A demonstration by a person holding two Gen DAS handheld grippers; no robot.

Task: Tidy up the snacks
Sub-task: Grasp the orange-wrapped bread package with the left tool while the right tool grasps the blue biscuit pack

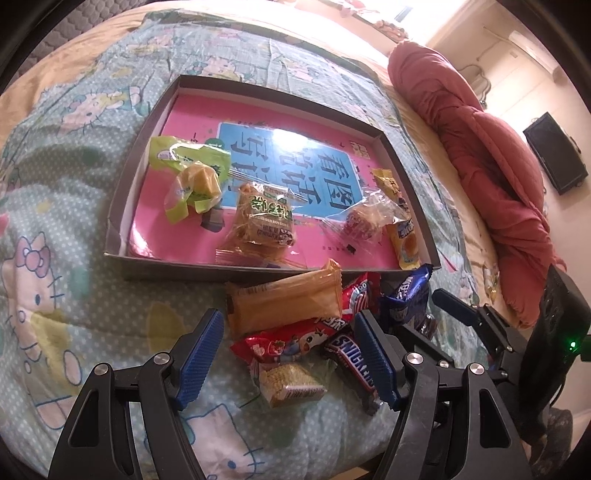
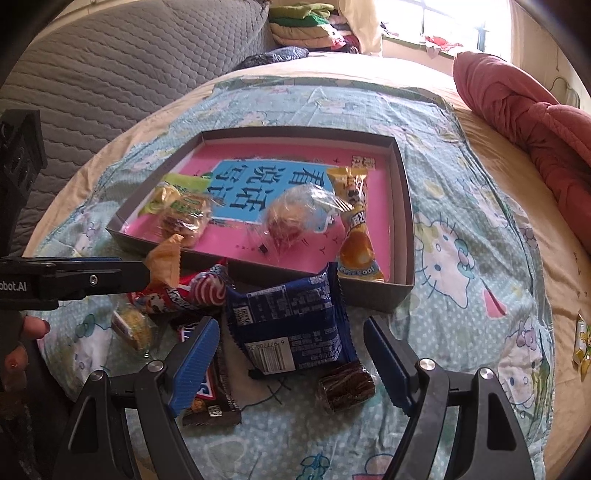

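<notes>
Several loose snacks sit in a pile on the bed just in front of the box (image 2: 402, 206). The blue packet (image 2: 291, 325) lies right between the right hand-held gripper (image 2: 291, 365) jaws, long axis pointing toward the box, so that hand's nearer. The left hand-held gripper (image 1: 291, 354) hangs over the red packet (image 1: 291, 339). Both have their jaws apart, holding nothing.

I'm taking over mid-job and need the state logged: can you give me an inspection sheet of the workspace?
Surface: bedspread with a cartoon-cat print.
Job's things: shallow box holds several wrapped snacks; loose pile in front includes an orange packet, a blue packet and a Snickers bar.
Clutter: one small packet lies apart at the right.
Grippers: left gripper and right gripper open above the pile.
Cables: nothing seen.
Surroundings: red quilt, window.
</notes>
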